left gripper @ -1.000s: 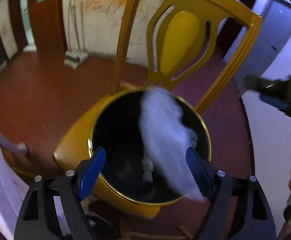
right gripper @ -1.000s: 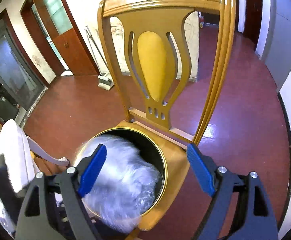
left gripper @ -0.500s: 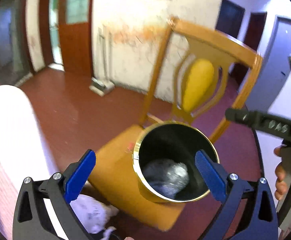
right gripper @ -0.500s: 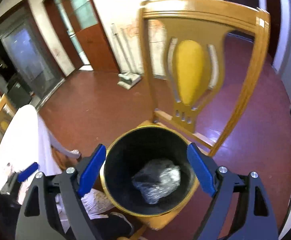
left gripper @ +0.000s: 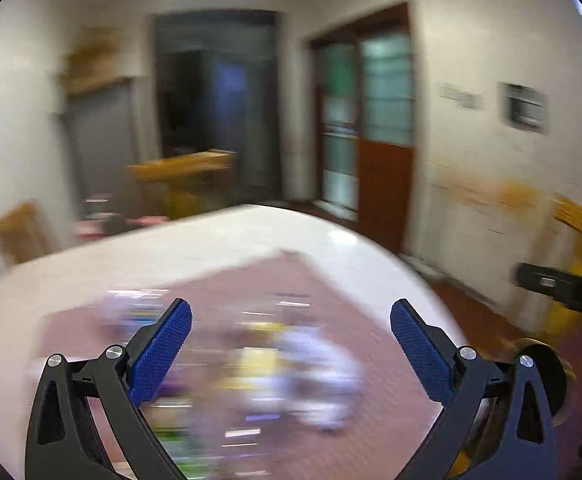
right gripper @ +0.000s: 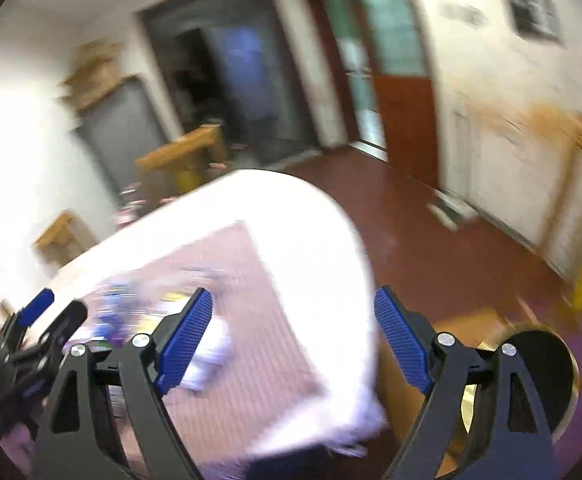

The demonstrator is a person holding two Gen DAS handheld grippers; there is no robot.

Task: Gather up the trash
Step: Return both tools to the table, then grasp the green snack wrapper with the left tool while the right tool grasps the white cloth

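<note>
Red-brown floor (right gripper: 419,232) fills right half of right wrist view. White table (left gripper: 251,240) with pinkish mat (left gripper: 291,300) spans centre and lower left of both views, heavily blurred. Black bin with gold rim (right gripper: 539,364) at lower right, on yellow chair (right gripper: 463,324). Trash (left gripper: 315,368) smeared on mat, lower centre, kinds unreadable. Left gripper (left gripper: 291,344) jaws wide apart, just opened further, nothing between. Right gripper (right gripper: 293,340) jaws apart, empty.

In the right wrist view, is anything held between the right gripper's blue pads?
No: the right gripper stands open with nothing between its pads, only the blurred white table beyond them.
</note>
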